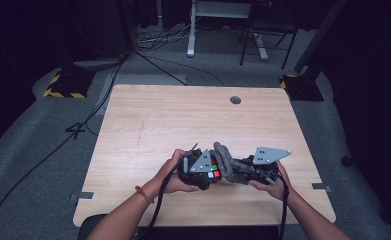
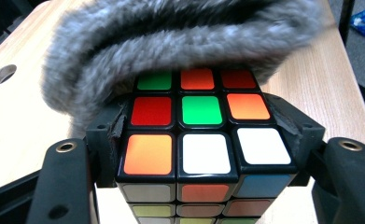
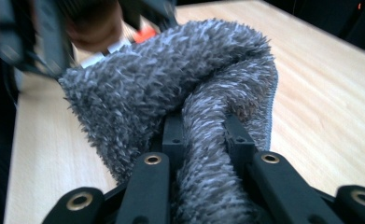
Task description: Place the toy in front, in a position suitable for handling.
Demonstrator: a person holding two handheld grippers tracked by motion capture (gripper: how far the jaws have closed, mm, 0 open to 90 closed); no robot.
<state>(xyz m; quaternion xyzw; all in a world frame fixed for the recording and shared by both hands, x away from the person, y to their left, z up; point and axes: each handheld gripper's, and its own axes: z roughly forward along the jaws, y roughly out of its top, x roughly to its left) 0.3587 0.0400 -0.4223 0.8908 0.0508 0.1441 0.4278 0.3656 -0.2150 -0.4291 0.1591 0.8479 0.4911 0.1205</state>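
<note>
The puzzle cube (image 2: 196,135) sat clamped between the two black jaws of the left tool (image 1: 199,170), low over the near middle of the counter (image 1: 158,120). In the left gripper view its top face read, front row to back, orange, white, white; then red, green, orange; then green, orange, red. I could read no brand or writing on any tile.

A grey shaggy cloth (image 3: 180,84) lay draped over the far edge of the cube, touching its back row of tiles. Its other end ran into the right tool (image 3: 203,140), whose jaws were closed tight on a rolled fold of it, the pile bulging up between them. In the high view the cloth (image 1: 225,160) bridged the two tools, which met almost nose to nose.

The person's left hand (image 1: 170,172) gripped its tool from the side, fingers wrapped round the body, with a thin orange band at the wrist. The right hand (image 1: 273,182) held the right tool (image 1: 248,167) from beneath and behind. Both forearms came in from the near edge, angled inward toward each other. A grey three-cornered plate stood on top of each tool.

Farther off, the pale wood counter had a round hole (image 1: 235,100) near its far edge. Cables (image 1: 58,145) trailed across the grey floor.
</note>
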